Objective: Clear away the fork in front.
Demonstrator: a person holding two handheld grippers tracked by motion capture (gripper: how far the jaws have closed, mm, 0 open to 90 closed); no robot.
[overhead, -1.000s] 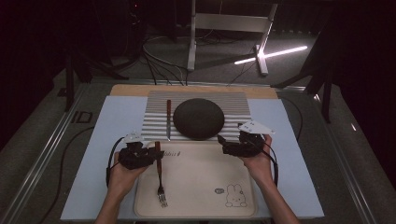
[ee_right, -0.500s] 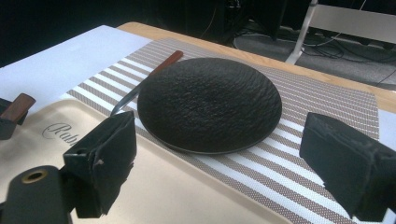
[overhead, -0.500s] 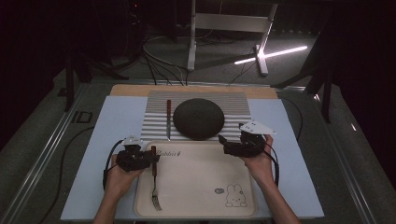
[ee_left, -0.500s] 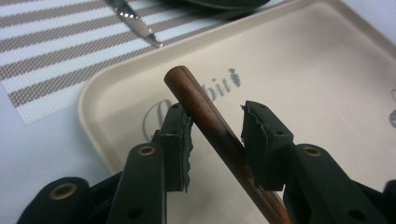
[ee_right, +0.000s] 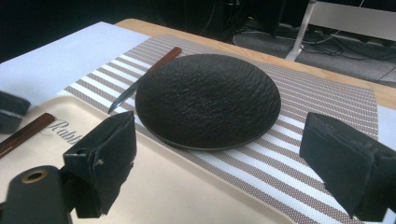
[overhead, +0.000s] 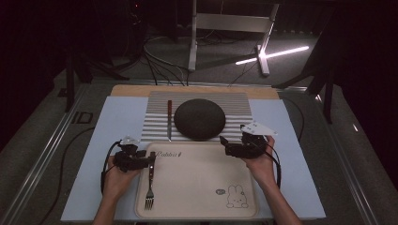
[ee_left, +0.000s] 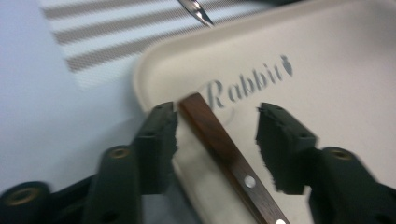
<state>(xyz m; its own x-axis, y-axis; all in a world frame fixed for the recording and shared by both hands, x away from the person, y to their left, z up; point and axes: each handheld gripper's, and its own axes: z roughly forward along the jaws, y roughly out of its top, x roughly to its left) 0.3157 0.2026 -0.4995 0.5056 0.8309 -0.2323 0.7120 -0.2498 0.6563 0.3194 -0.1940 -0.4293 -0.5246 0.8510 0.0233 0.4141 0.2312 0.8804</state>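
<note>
fork (overhead: 149, 183) lies on the beige tray (overhead: 202, 206), lower left of the high view, tines toward the bottom edge, wooden handle toward the top. left gripper (overhead: 151, 160) sits at the handle end; in the left gripper view its jaws stand apart w/ the handle (ee_left: 219, 154) between them, nearer the frame-left jaw, not clamped. right gripper (overhead: 222, 139) is at the tray's upper right edge, jaws apart & holding nothing, facing the dark plate (ee_right: 208, 100)

step in hand (judgement): fork placement or release on tray; jaws spread round the handle suggest either a fresh let-go or a pre-grasp. cannot tell which from these frames

next move calls for: if grasping, centre the handle between jaws, then close; if released, back off along the handle axis w/o nudging it

count:
- forks: 1
- knives: 1, knife (overhead: 169, 119) on the striped placemat (overhead: 234, 105), just left of the plate
- plates: 1, centre of mat
- trays: 1
- placemats: 1
- grippers: 2
</note>
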